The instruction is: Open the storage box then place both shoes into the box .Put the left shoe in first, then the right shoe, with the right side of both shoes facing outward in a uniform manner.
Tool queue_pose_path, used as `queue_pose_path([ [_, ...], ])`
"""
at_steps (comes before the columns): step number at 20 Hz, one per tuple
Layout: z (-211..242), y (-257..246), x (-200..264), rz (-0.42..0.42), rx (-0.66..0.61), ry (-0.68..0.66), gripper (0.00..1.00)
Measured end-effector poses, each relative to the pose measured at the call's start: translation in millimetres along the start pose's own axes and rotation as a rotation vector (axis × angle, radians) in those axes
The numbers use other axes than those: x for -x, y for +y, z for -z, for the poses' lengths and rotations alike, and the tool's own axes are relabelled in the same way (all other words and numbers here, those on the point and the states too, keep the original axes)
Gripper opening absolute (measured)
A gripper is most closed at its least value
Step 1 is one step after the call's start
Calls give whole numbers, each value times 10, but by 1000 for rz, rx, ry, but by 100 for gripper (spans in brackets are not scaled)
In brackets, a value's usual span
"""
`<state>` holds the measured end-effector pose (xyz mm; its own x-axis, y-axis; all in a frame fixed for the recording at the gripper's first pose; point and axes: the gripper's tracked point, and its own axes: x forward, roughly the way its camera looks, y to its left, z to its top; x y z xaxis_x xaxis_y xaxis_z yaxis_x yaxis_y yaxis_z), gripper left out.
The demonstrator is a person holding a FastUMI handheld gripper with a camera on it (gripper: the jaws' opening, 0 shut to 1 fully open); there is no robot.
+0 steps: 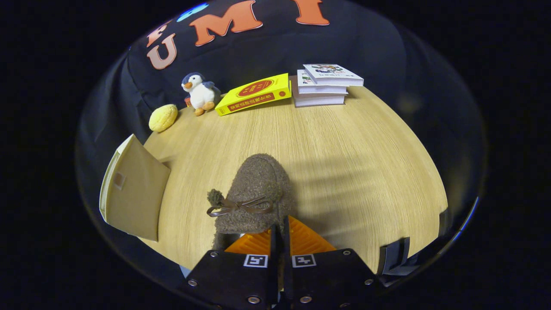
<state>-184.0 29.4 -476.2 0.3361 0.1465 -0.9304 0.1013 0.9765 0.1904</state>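
One fuzzy brown shoe with a little bow is seen pinched at its rear edge by the jaws of the gripper, pressed nearly together, on the wooden desk, with the storage box beside it and books stacked beyond.

Penguin toy, yellow book, stacked books.
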Motion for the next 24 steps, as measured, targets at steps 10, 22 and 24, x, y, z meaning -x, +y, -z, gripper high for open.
queue_pose_path([
  [10, -648, 1095, 718, -93, 42, -54, 6],
  [22, -914, 3005, 917, -293, 141, -47, 6],
  [24, -889, 3251, 886, -303, 160, -34, 6],
])
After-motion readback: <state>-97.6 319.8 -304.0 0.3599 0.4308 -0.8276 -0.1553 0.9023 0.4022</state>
